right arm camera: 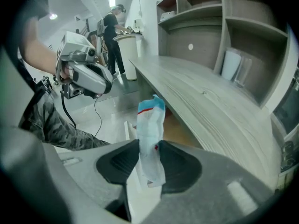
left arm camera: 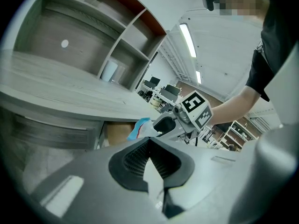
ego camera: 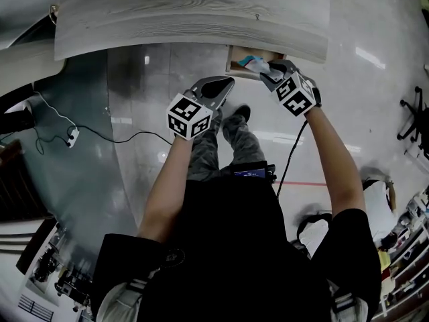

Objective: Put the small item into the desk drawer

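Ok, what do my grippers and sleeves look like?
The left gripper and right gripper are grey with black ribbed pads; each carries a white cube with black square markers. A black cable hangs from the right one. Short black sleeves.

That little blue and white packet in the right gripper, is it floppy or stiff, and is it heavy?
Probably soft: the packet looks crinkled and pinched thin between the right gripper's pads. Likely light, since its free top stands up without drooping. Its film-like wrap may be slippery.
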Demonstrator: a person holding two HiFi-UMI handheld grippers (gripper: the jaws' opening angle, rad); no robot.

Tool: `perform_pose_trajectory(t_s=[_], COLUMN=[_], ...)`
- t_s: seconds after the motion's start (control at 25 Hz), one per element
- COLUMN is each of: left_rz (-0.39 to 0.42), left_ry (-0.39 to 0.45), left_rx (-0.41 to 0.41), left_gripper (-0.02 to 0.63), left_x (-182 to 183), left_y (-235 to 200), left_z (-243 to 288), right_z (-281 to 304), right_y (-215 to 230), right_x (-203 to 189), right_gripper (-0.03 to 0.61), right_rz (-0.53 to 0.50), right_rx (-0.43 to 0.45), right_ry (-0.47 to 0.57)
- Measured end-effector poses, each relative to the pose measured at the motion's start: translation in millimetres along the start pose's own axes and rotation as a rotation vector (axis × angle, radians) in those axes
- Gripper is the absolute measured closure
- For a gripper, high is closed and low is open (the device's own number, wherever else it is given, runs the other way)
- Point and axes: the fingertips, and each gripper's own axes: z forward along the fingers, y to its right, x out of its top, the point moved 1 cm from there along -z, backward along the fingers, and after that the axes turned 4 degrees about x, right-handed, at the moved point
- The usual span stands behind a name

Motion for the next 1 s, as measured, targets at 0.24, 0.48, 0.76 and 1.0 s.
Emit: perform_pose_trajectory(t_s=[0.24,0.48,0.76,1.0], left_rz=[0.001,-0.001,-0.017,-0.018], left_ry=[-0.009,-0.021,-0.028,-0.038], left_rx=[0.006,0.011,0.024,0.034], left_gripper=[0.612,0.612,0.612,0.612], left_x=[-7,-11,-21,-30], left_y=[-1,-4,-9,-16], left_z=[5,7,5,3], right_z=[16,31,54,74], right_y=[3,4,-2,0], right_x=[-10,-20,-30,-37], right_gripper=[0.436,0.435,0.434,0.434], right_rz=[-0.009,-0.061,-0.147,-0.175], right_rx=[0.014,0.021,0.030,0.043], right_ry=[-0.046,-0.111,-0.179,-0.221])
